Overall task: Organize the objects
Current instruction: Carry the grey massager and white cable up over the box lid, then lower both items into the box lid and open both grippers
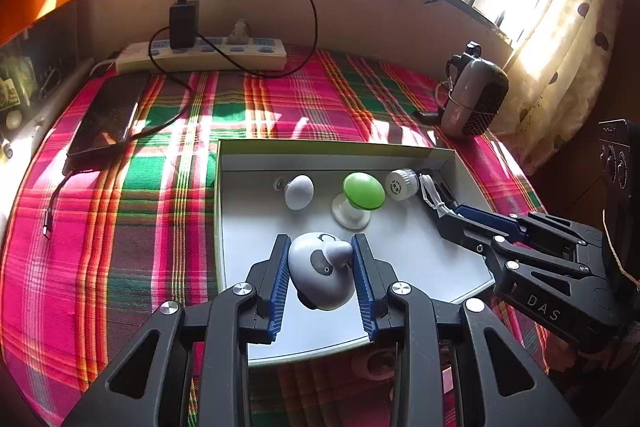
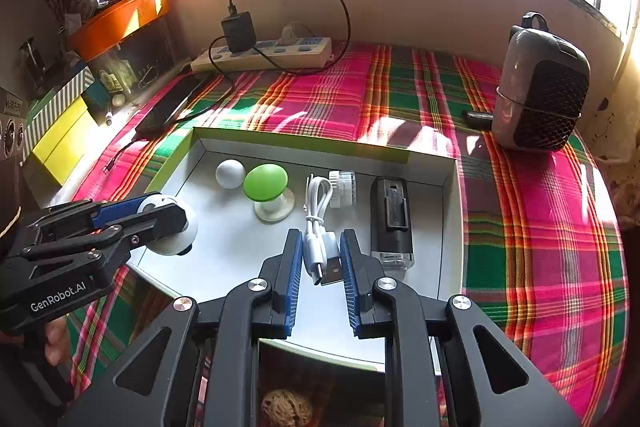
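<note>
A white box tray (image 1: 320,146) (image 2: 320,143) lies on the plaid cloth. My left gripper (image 1: 320,242) (image 2: 162,213) is shut on a white round panda-faced toy (image 1: 316,267) (image 2: 182,231), held just over the tray's near left part. My right gripper (image 2: 320,237) (image 1: 446,223) is shut on a coiled white USB cable (image 2: 318,223) (image 1: 432,197) above the tray's right half. Inside the tray sit a white ball-shaped knob (image 1: 299,191) (image 2: 230,174), a green mushroom-shaped piece (image 1: 363,191) (image 2: 266,183), a small white ribbed cap (image 1: 400,183) (image 2: 343,187) and a black oblong device (image 2: 391,217).
Behind the tray are a power strip (image 1: 208,55) with a black charger (image 1: 183,23) and its cord, a dark phone (image 1: 106,115) on the left, and a grey mesh-fronted device (image 2: 540,91) at the right. An orange bin (image 2: 120,17) and yellow box (image 2: 60,143) stand at the left edge.
</note>
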A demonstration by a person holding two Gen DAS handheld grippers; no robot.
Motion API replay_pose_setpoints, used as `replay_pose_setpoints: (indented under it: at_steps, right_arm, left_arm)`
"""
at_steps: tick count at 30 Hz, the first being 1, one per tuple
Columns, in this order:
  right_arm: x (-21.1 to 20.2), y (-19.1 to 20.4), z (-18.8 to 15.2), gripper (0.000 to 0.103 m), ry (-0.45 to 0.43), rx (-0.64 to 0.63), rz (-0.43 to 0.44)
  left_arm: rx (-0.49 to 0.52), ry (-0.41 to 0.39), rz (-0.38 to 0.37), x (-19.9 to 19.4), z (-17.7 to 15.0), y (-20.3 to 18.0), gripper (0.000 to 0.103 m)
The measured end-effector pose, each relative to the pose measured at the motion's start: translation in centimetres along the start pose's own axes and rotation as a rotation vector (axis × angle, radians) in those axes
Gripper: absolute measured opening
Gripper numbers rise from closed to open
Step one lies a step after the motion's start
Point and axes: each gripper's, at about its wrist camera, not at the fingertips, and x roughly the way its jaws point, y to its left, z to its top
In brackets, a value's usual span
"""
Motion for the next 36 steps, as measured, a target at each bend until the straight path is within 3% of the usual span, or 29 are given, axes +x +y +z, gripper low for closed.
replay_pose_setpoints:
  at_steps: [18,36]
  right_arm:
    - [4.6,-0.4,1.4,0.02,0.08,-0.005,0.015]
    - [5.7,-0.2,2.0,0.021,0.074,-0.017,-0.006]
  left_arm:
    - [0.008,0.045,0.033,3.4,1.7,0.7,0.028]
    - [0.041,0.04,0.074,4.3,2.3,0.4,0.028]
